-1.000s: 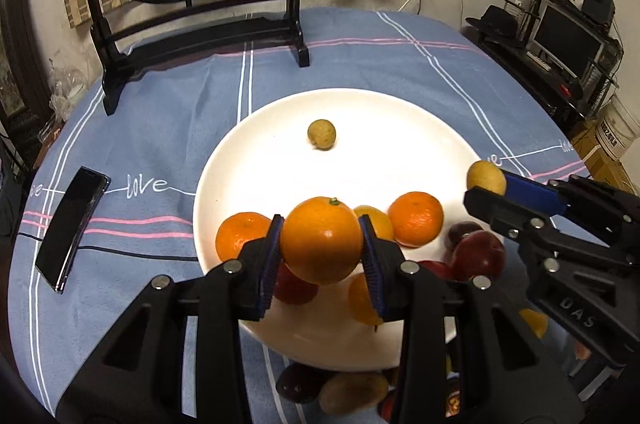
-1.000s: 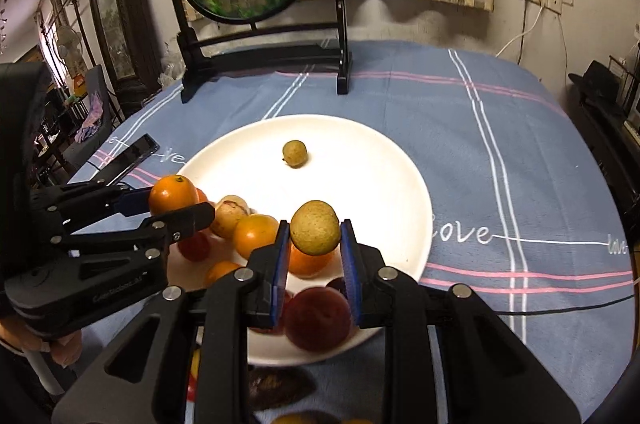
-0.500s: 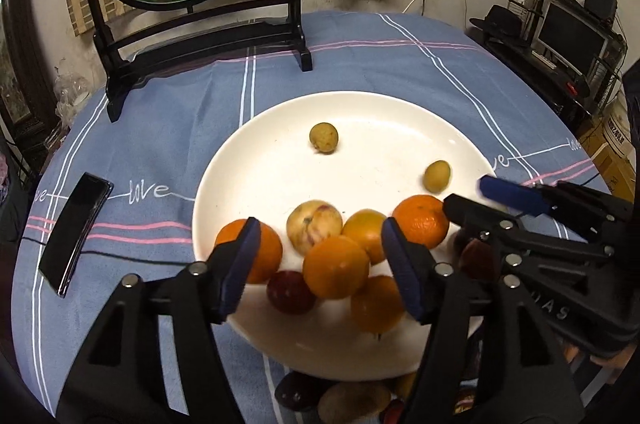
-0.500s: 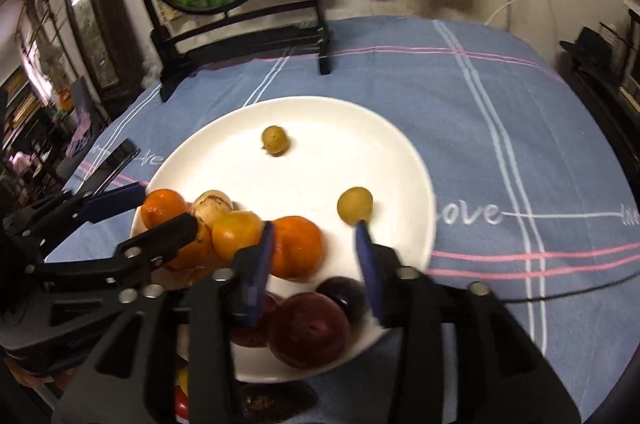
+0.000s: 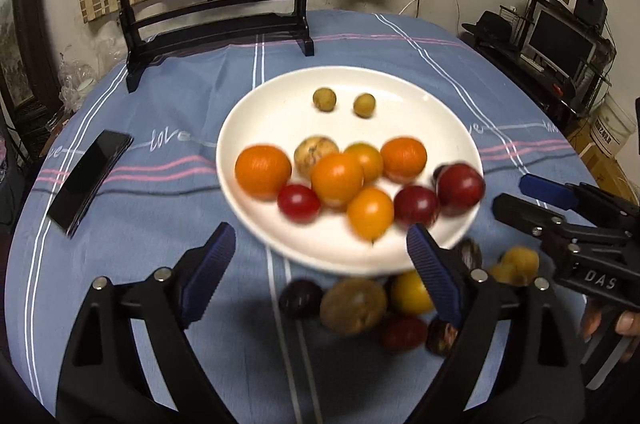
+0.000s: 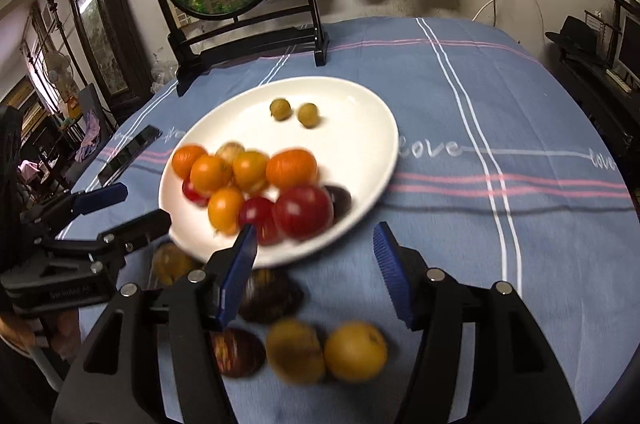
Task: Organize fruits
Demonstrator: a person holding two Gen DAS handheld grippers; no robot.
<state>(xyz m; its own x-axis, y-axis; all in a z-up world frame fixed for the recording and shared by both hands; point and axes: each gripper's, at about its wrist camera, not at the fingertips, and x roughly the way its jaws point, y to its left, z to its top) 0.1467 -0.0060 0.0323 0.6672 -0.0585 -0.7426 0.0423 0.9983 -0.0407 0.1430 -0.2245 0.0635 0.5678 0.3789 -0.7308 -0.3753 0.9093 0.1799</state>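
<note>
White plate [image 5: 256,112] was my landmark. My left gripper [image 5: 320,256] and right gripper [image 6: 316,258] both hung at its near edge, jaws wide apart and holding nothing. Oranges [image 5: 263,171] and red fruits [image 6: 303,211] sat on it; more fruits [image 6: 355,351] lay on the blue cloth [image 6: 500,104] just beside its near edge.

Oranges [image 5: 338,178] and plums [image 5: 459,184] clustered on plate [image 5: 400,84]
</note>
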